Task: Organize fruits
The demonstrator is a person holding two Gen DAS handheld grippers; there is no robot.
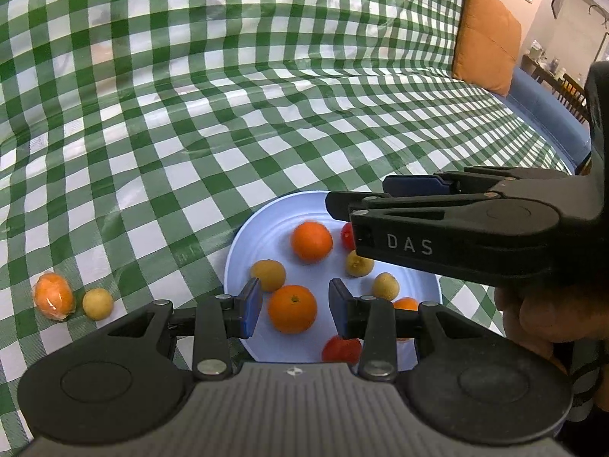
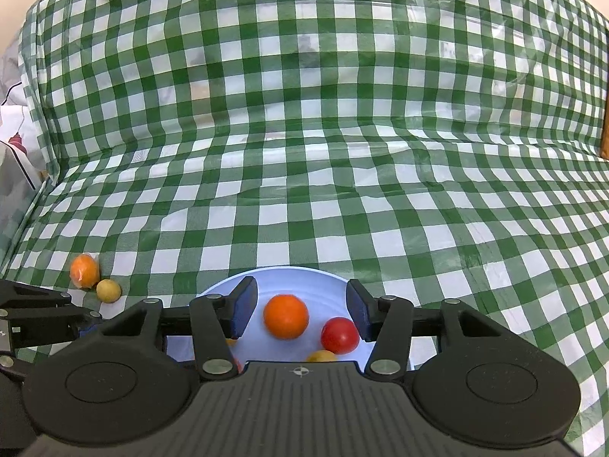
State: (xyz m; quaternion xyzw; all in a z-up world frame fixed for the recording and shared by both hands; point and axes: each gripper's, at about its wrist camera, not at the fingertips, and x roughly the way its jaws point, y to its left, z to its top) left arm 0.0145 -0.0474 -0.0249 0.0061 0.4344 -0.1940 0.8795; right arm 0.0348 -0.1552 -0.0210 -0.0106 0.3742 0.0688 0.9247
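A pale blue plate lies on the green checked cloth and holds several fruits: two oranges, yellow-brown fruits and red tomatoes. My left gripper is open above the plate, its pads either side of the near orange. My right gripper is open over the plate, with an orange and a red tomato between its fingers. It also shows in the left wrist view. A wrapped orange and a yellow-brown fruit lie on the cloth left of the plate.
The checked cloth covers a sofa seat and backrest. An orange cushion leans at the far right, by a blue sofa arm. A white fabric lies at the far left edge.
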